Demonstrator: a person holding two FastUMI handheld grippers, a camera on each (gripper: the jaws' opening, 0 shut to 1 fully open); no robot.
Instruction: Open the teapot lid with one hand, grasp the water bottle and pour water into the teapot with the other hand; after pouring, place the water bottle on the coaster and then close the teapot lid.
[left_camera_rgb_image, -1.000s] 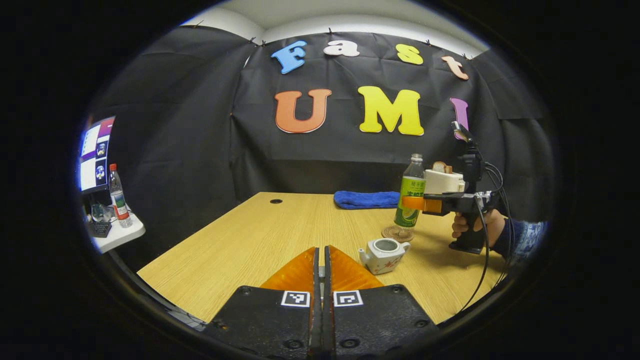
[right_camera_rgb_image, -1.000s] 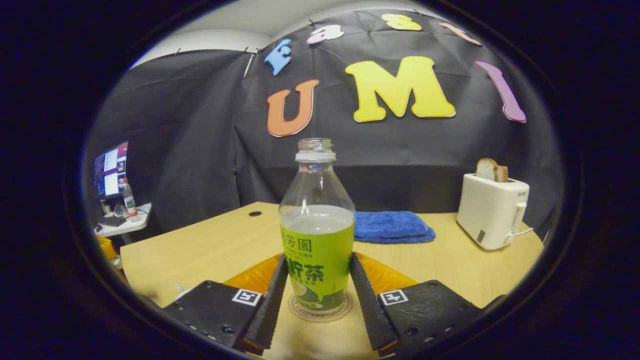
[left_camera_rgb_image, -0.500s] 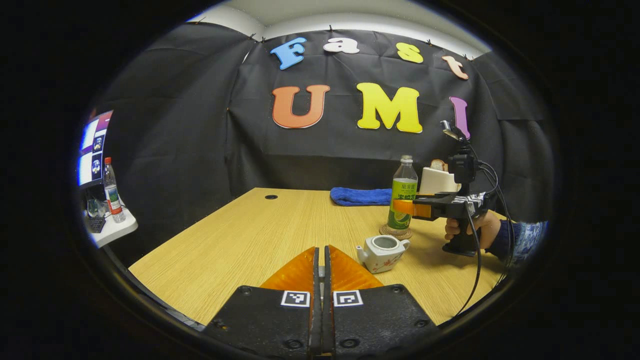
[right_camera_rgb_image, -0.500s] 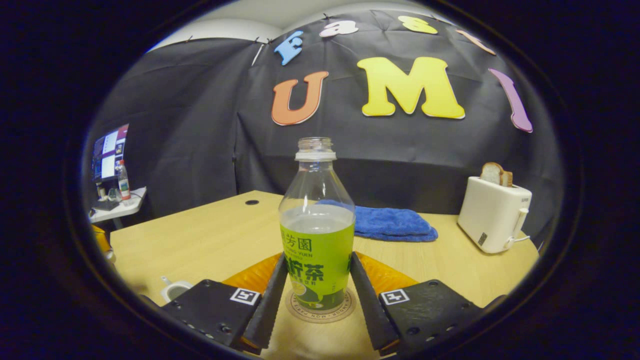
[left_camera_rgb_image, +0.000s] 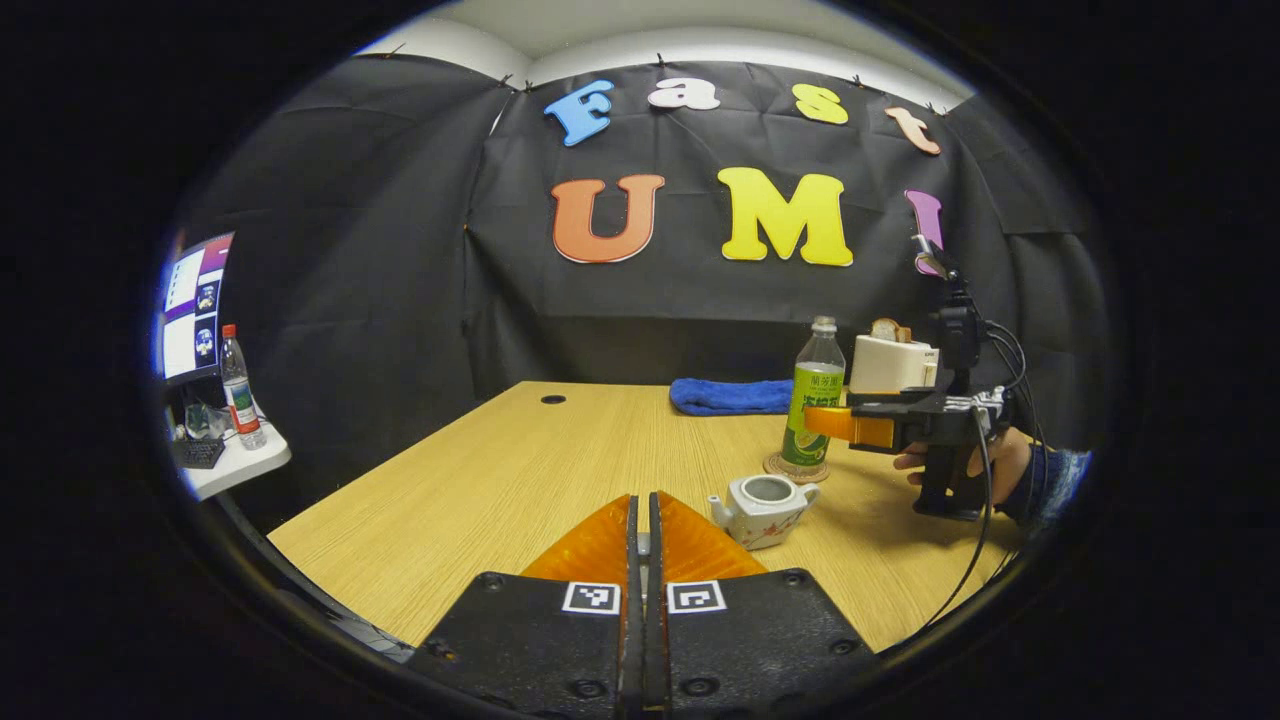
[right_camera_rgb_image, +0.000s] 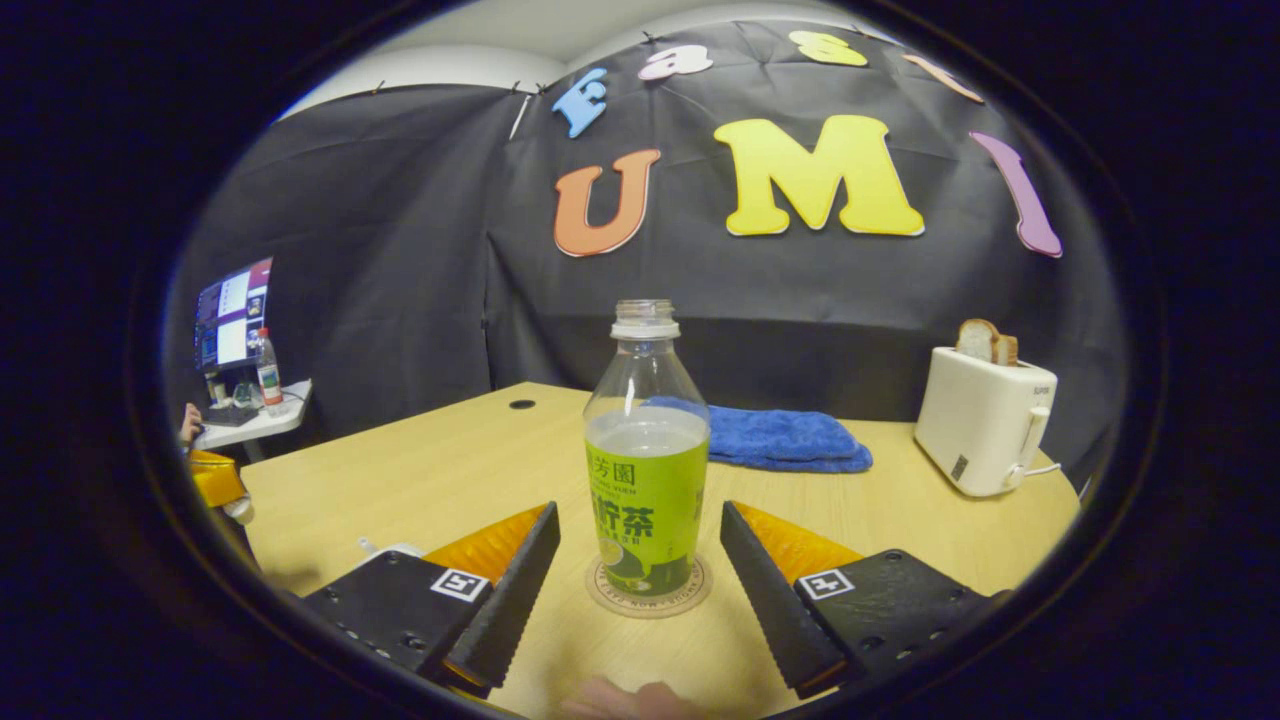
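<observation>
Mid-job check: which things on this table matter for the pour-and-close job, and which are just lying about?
Job things:
- water bottle, standing on the coaster
- teapot, lid off
- right gripper, open, clear of the bottle
- left gripper, shut; lid not visible

Just lying about:
- blue towel
- toaster with bread
- side table with a second bottle and monitor

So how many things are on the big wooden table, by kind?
Bottles: 1, the water bottle
Coasters: 1, the coaster under it
Teapots: 1, the teapot, lid off
Towels: 1, the blue towel
Toasters: 1, the toaster
Total: 5
</observation>
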